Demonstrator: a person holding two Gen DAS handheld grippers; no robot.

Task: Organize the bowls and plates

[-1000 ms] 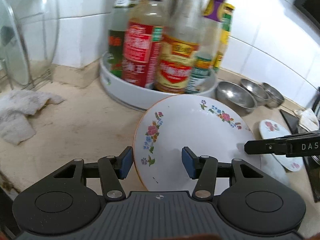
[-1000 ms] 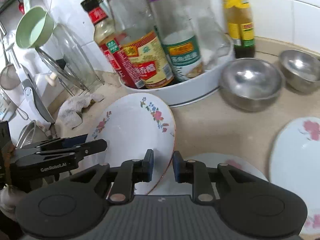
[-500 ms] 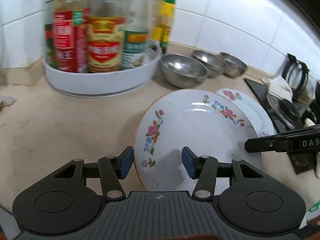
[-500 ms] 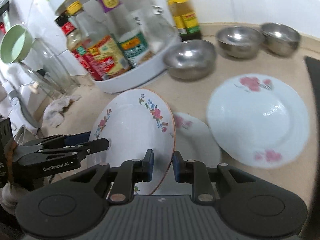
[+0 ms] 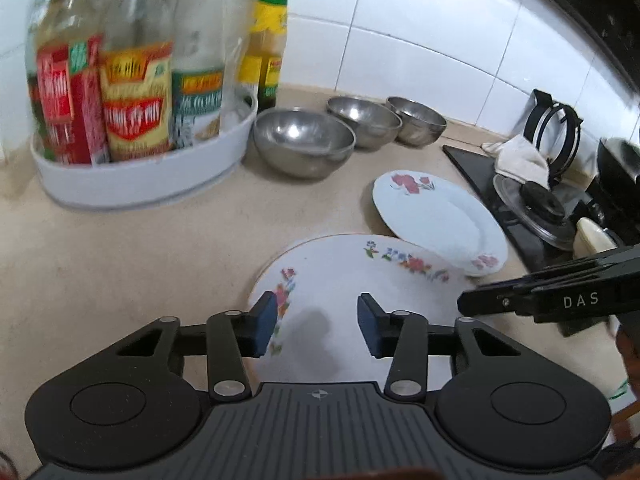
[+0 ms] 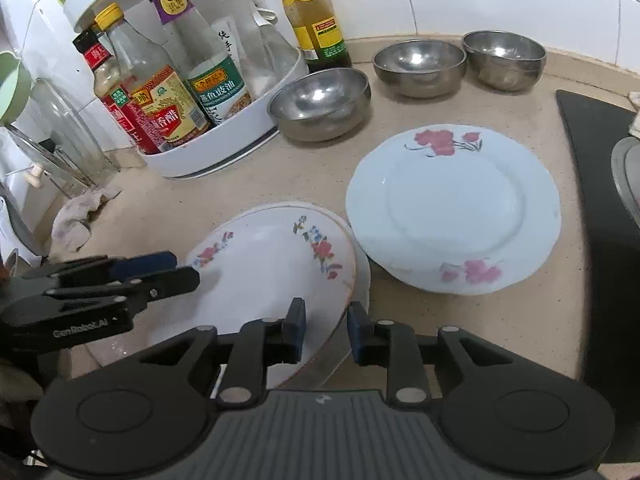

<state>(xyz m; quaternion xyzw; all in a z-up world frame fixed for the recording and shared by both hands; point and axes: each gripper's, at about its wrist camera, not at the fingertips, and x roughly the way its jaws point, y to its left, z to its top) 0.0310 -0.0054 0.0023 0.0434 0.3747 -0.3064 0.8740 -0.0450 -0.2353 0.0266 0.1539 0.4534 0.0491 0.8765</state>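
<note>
A white plate with small flowers and an orange rim (image 6: 276,264) lies nearly flat on another white plate whose edge (image 6: 363,276) shows under it. My right gripper (image 6: 326,330) stands open with the plate's near edge between its jaws. My left gripper (image 5: 316,326) is open over the same plate (image 5: 344,280), its fingers (image 6: 132,276) at the plate's left side. A larger pale blue plate with pink flowers (image 6: 452,212) lies to the right (image 5: 436,216). Three steel bowls (image 6: 320,104) (image 6: 418,66) (image 6: 502,60) stand along the back.
A white turntable tray (image 6: 236,136) of sauce bottles stands at the back left. A dark bottle (image 6: 312,20) stands beside it. A cloth (image 6: 80,216) lies left. A black stove top (image 6: 608,208) with a pan lid (image 5: 536,208) is at the right.
The flowered plate has gone from upright to nearly flat on the lower plate. My right gripper has opened from its grip on the rim. Both views have swung right.
</note>
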